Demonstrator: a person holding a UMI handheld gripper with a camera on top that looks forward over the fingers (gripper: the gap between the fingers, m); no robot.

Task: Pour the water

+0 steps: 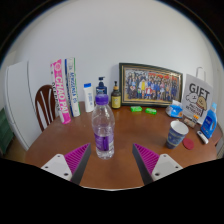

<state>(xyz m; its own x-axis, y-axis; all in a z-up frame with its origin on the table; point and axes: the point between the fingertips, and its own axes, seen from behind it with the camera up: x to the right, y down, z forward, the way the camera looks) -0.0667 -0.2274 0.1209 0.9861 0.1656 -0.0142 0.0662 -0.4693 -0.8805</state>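
While gripper (110, 160) gapes, capped water bottle (103, 128) ahead, cup (177, 133) aside

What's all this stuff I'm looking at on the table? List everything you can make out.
Water bottle: one, clear with purple label and white cap, upright just ahead of the fingers.
Cup: one, blue and white, right of the bottle.
Framed picture: one, dark frame, against the wall.
Boxes: two, pink and white, leaning on the wall.
Small bottles: about three, white and dark, beside the frame.
Gift sign: one, white, far right.
Chair: one, dark wood, at the table's left.
Table: one, brown wood.
Gripper: one, pink pads, open, holding nothing.
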